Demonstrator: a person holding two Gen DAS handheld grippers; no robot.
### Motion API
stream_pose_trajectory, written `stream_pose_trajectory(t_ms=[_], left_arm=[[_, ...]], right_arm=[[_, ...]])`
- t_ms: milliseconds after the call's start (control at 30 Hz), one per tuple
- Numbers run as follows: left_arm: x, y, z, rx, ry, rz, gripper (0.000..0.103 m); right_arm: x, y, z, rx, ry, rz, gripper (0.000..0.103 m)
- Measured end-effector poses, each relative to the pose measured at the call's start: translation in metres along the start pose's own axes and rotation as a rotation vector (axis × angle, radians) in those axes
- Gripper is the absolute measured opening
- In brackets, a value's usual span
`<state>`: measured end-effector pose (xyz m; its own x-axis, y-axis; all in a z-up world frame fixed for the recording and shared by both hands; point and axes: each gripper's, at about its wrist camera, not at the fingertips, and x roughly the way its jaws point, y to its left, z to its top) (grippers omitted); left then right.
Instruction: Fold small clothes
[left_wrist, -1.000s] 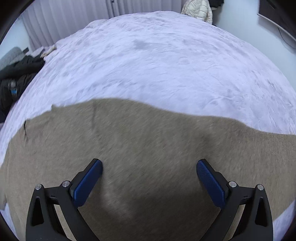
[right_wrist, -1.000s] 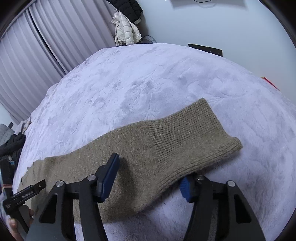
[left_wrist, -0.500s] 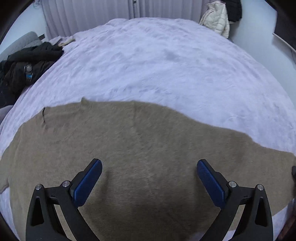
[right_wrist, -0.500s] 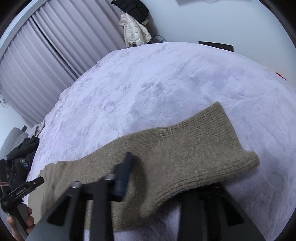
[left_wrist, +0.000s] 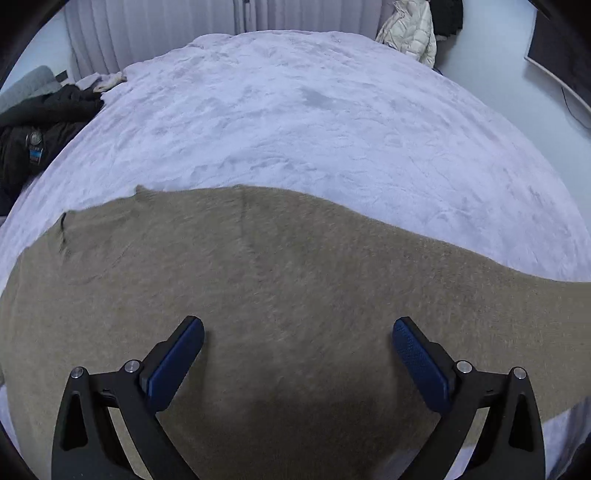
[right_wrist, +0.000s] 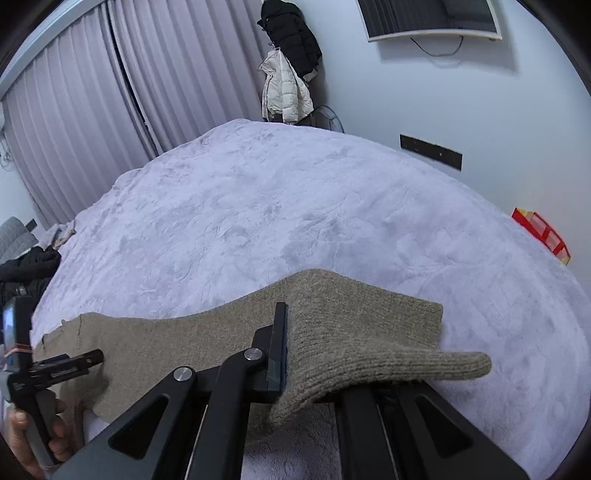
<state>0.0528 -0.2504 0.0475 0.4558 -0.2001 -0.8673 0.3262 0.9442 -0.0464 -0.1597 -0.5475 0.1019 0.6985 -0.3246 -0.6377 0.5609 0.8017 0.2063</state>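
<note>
Lying flat across the near part of a bed covered in a pale lilac plush blanket (left_wrist: 295, 122), a tan knitted sweater (left_wrist: 258, 295) filled the lower half of the left wrist view. Its neckline sat toward the left edge and one sleeve ran off to the right. The left gripper (left_wrist: 297, 354) hovered above the sweater's body with its blue-padded jaws spread wide and nothing between them. At the far left of that view a dark jacket (left_wrist: 40, 125) lay heaped beside the bed, and a cream puffer coat (left_wrist: 410, 37) hung in the far corner by grey curtains (left_wrist: 166, 29).

In the right wrist view, a person's hand (right_wrist: 33, 439) at the far left edge gripped the handle of the left tool, which stood over the sweater's body. Moving right, the sweater's sleeve (right_wrist: 229, 332) stretched across the blanket toward the right gripper (right_wrist: 291, 369). That gripper's jaws were fully closed on the ribbed cuff (right_wrist: 369, 332), pinching the knit so that the end of the cuff drooped over the far finger and stuck out to the right, raised off the blanket. Beyond the bed, a white wall held a mounted screen (right_wrist: 428, 18), and a small red box (right_wrist: 543, 232) showed at the right edge of the bed.
</note>
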Motion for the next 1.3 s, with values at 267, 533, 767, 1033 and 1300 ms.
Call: stream_pose_trajectory(t_ms=[267, 533, 767, 1033, 1300], left_arm=[[-0.002, 0.075, -0.011, -0.087, 0.074, 0.013, 0.103], [-0.061, 0.195, -0.021, -0.221, -0.070, 0.026, 0.103], [-0.065, 0.313, -0.059, -0.414, -0.043, 0.081, 0.103], [-0.079, 0.382, -0.092, -0.495, -0.067, 0.090, 0.103], [-0.079, 0.404, -0.116, -0.562, -0.066, 0.041, 0.103]], right_arm=[[-0.036, 0.110, 0.007, -0.230, -0.083, -0.013, 0.004], [-0.070, 0.281, -0.014, -0.407, -0.107, 0.177, 0.004], [-0.049, 0.423, -0.080, -0.551, -0.017, 0.310, 0.004], [0.013, 0.521, -0.193, -0.709, 0.176, 0.276, 0.004], [0.022, 0.547, -0.227, -0.848, 0.226, 0.256, 0.040]])
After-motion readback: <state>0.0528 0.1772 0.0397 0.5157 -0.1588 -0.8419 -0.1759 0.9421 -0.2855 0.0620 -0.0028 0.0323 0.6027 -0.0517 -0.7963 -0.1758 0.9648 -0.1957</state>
